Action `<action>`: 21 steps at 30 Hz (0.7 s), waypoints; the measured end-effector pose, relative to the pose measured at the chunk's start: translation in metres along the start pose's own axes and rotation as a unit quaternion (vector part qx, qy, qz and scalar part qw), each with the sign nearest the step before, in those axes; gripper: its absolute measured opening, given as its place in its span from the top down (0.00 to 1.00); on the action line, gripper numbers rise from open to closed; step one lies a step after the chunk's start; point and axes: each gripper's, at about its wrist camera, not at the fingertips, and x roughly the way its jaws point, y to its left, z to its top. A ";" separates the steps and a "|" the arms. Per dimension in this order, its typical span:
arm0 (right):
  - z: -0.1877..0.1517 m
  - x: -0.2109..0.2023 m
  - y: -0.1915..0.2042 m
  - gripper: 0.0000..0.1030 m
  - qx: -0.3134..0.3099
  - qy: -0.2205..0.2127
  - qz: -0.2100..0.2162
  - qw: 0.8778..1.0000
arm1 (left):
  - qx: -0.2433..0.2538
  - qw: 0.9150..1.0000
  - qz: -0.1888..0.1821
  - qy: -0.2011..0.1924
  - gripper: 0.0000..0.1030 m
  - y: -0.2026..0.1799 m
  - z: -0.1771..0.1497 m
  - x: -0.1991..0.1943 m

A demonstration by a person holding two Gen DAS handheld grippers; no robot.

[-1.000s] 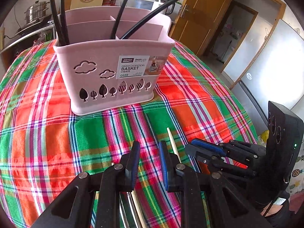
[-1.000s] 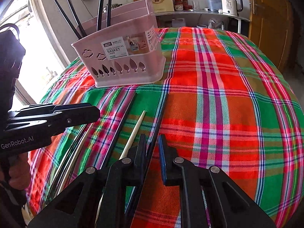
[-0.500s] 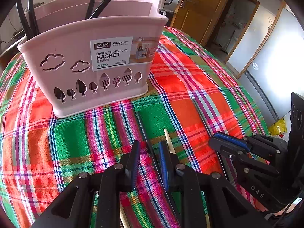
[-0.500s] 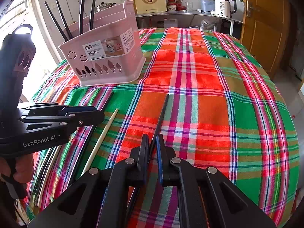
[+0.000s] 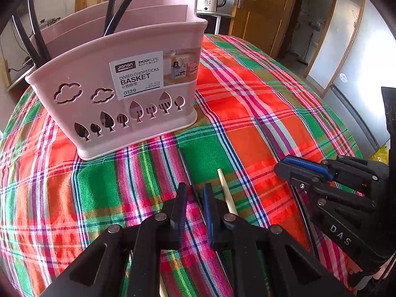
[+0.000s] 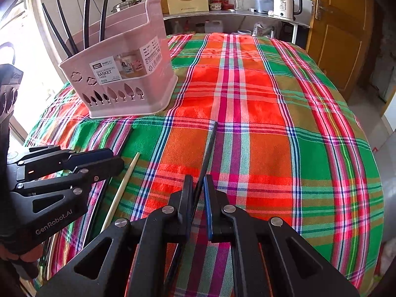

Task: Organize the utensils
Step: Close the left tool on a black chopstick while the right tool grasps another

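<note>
Pink basket [image 5: 128, 94]: 4 black chopsticks [image 6: 74, 24] filed. My left gripper [image 5: 194, 195] has just closed on 1 black chopstick [image 5: 184, 163]; right gripper [image 6: 198, 190] clamps another [image 6: 209, 148]. Wooden chopstick [image 5: 226, 190] remains on cloth.

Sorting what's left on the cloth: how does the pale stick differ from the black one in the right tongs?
The pale chopstick is light wood; the black chopstick is dark. The pale one lies loose on the tablecloth beside the left tongs; the black one sits clamped in the right tongs. Both are slim and point roughly toward the basket.
</note>
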 end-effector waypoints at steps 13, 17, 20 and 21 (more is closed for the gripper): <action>0.021 0.013 -0.003 0.88 0.009 0.014 -0.003 1.000 | -0.013 1.000 -0.021 -0.002 0.92 0.019 0.000 -0.006; 0.018 0.013 -0.003 0.91 0.010 0.005 -0.004 1.000 | -0.009 1.000 -0.018 -0.003 0.92 0.019 0.000 -0.007; 0.018 0.011 -0.005 0.92 0.014 0.007 0.001 1.000 | -0.010 1.000 -0.020 -0.001 0.93 0.019 0.002 -0.007; 0.017 0.010 -0.005 0.93 0.014 0.007 0.003 1.000 | -0.013 1.000 -0.024 0.001 0.94 0.020 0.003 -0.007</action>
